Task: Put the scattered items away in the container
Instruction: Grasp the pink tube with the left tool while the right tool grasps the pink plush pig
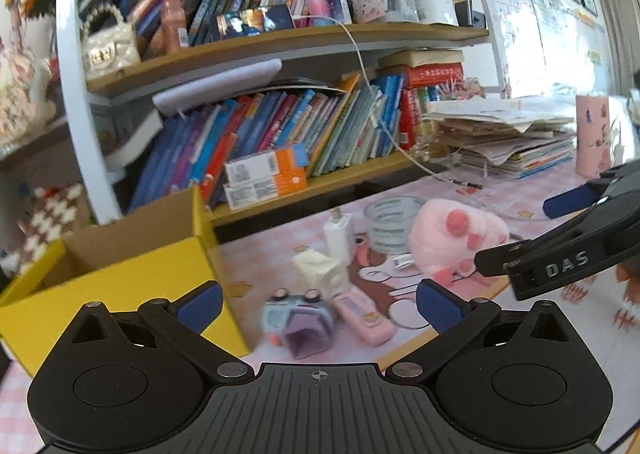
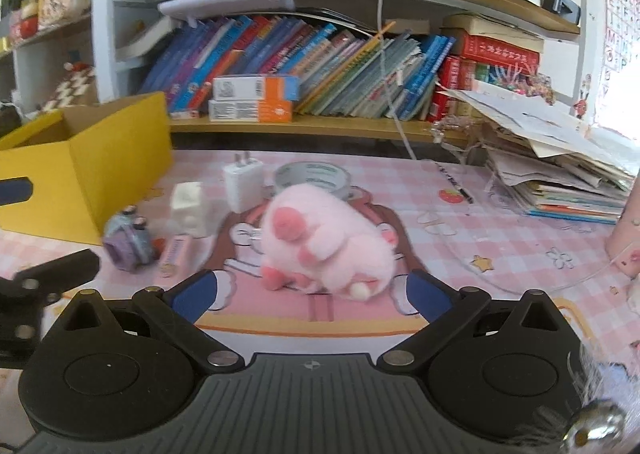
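Note:
A yellow cardboard box [image 1: 120, 286] [image 2: 100, 158] stands open on the desk's left. Scattered beside it are a purple-blue toy [image 1: 298, 318] [image 2: 128, 240], a pink flat case [image 1: 364, 316] [image 2: 174, 254], a cream block [image 1: 320, 268] [image 2: 188, 206], a white charger [image 1: 338, 234] [image 2: 242, 182], a tape roll [image 1: 390, 224] [image 2: 312, 176] and a pink plush pig [image 1: 456, 240] [image 2: 324, 242]. My left gripper [image 1: 320, 302] is open above the toy and case. My right gripper [image 2: 312, 292] is open just before the plush; it shows in the left wrist view [image 1: 568, 242].
Bookshelves [image 1: 280, 126] packed with books run along the back of the desk. A paper stack [image 1: 508, 142] [image 2: 560, 166] and a pink cup [image 1: 592, 134] sit at the right. A white cable [image 2: 384, 54] hangs from the shelf. The desk has a pink checked mat [image 2: 500, 238].

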Available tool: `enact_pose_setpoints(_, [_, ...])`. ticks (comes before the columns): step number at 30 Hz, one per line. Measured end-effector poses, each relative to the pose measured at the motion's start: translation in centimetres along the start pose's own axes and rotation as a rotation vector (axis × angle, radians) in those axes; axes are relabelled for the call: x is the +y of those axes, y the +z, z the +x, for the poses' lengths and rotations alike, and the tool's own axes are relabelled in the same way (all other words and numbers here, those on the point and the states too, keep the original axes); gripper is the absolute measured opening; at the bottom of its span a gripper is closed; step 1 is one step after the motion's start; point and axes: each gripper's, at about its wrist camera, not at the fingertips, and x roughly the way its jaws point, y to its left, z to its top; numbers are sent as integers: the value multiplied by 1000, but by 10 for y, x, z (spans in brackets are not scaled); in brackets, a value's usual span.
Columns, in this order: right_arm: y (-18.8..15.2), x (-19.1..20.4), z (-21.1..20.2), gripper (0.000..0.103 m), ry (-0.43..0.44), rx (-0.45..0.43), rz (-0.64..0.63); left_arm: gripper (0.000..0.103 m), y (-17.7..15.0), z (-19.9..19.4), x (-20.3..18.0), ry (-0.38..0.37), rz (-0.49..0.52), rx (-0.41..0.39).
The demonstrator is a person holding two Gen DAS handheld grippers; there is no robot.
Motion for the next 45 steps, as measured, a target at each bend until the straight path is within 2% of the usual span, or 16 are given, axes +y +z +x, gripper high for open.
enact_pose_setpoints(3, [0, -6, 5, 103, 3, -18, -1, 103, 2, 6, -1, -32, -6, 1])
enact_pose_setpoints(6, [-3, -12, 7, 103, 58, -80, -30, 103, 2, 14, 0, -64, -4, 17])
enact_pose_setpoints(9, [2, -17, 16, 103, 70, -72, -36, 103, 1, 27, 2, -77, -18, 62])
enact_pose_setpoints(11, [9, -20, 23, 103, 71, -57, -29, 99, 2, 34, 1, -69, -8, 75])
enact_pose_setpoints(13, [13, -21, 28, 102, 62, -64, -41, 96, 4, 39, -3, -61, 21, 68])
enact_pose_setpoints(15, [17, -20, 33, 101, 50, -78, -67, 93, 4, 42, -8, -85, 26, 67])
enact_pose_setpoints(18, [21, -21, 41, 100, 64, -70, -67, 80, 3, 50, -17, -138, 26, 85])
enact_pose_setpoints(20, [23, -21, 47, 92, 77, -61, -74, 65, 2, 56, -23, -166, 34, 107])
enact_pose_setpoints(23, [22, -18, 54, 88, 87, -44, -101, 51, 0, 65, -27, -183, 35, 138])
enact_pose_setpoints(27, [16, -20, 64, 87, 96, -12, -111, 50, -5, 76, -26, -148, 32, 178])
enact_pose_setpoints(32, [14, -19, 70, 88, 95, -16, -130, 51, -10, 88, -22, -87, 32, 211])
enact_pose_setpoints(45, [12, -23, 78, 87, 105, -13, -144, 50, -7, 99, -21, -102, 9, 227])
